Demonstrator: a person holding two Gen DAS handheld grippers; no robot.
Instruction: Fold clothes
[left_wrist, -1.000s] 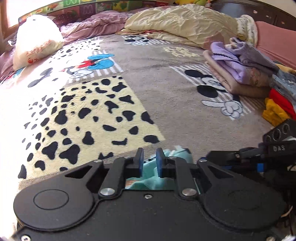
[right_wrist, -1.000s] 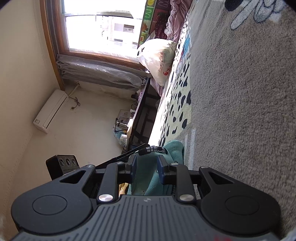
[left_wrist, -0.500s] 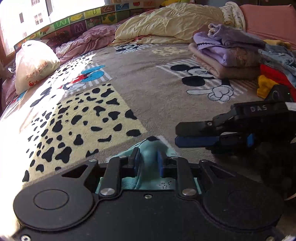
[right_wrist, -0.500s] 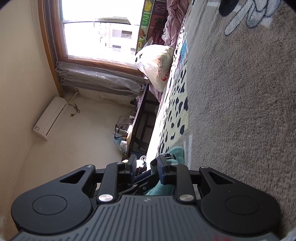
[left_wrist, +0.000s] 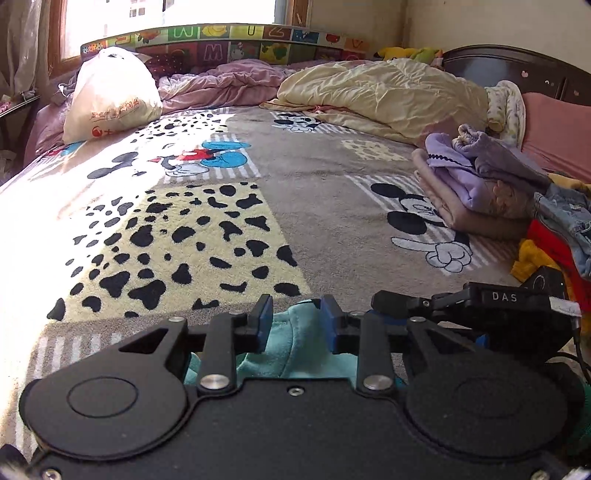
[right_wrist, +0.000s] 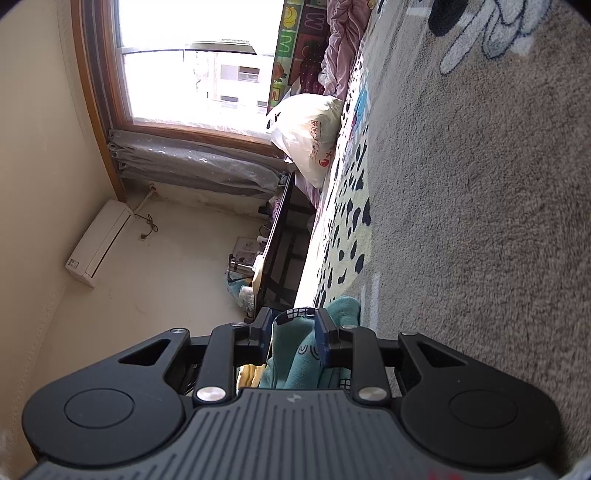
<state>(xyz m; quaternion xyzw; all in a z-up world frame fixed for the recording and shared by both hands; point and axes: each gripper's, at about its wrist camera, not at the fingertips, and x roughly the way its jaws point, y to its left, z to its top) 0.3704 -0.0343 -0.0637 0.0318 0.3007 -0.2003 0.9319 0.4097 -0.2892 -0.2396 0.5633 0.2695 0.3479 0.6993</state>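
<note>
Left gripper (left_wrist: 293, 323) low over bed (left_wrist: 332, 206), fingers apart around teal garment (left_wrist: 299, 350). Right gripper (right_wrist: 293, 334) turned sideways, fingers likewise apart, same garment between.

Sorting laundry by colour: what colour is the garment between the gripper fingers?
Teal garment, clearest in the right wrist view.
</note>
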